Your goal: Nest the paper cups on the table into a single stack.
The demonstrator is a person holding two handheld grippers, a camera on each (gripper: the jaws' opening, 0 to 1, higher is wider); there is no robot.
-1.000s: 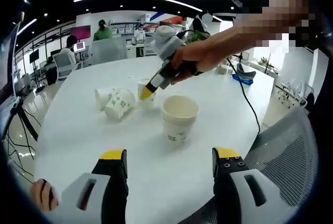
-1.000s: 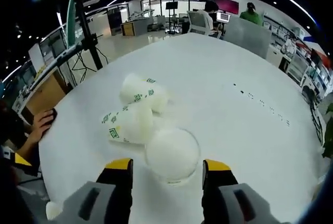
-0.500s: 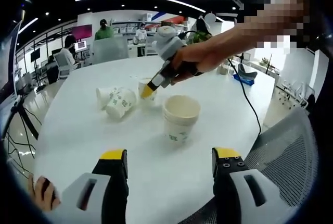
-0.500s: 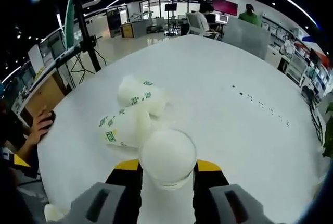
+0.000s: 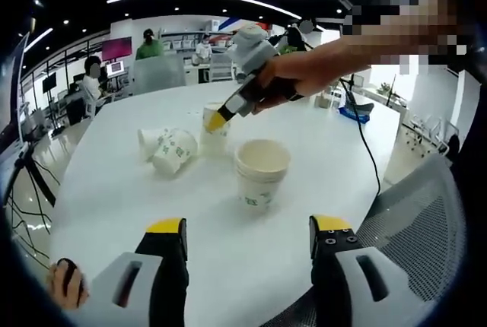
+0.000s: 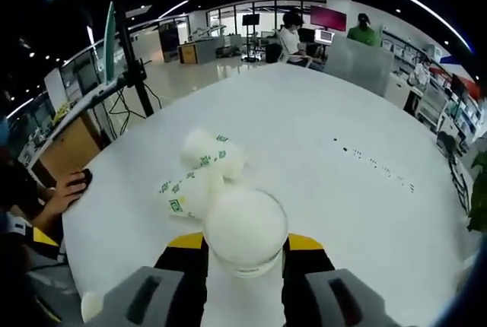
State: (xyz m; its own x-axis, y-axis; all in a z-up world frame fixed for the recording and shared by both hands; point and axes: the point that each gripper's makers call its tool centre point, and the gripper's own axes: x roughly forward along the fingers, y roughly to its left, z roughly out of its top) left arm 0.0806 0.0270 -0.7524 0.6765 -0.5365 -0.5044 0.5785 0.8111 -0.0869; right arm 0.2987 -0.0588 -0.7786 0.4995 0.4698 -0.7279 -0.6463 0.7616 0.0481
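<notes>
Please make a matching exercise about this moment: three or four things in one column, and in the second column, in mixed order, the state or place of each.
1. right gripper
2. left gripper
3. cup stack
4. two tipped cups

a. lying on their sides on the white table
b. open, holding nothing
c. standing upright, mouth up
d. closed on a single cup

Pairs: 1-d, 2-b, 3-c, 4-a

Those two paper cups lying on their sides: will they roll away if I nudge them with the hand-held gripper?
Probably. The two tipped cups lie on their sides on the smooth white table, so a nudge should roll them, likely in a curve since they taper. They look thin and light, so a firm squeeze may crush them.
</notes>
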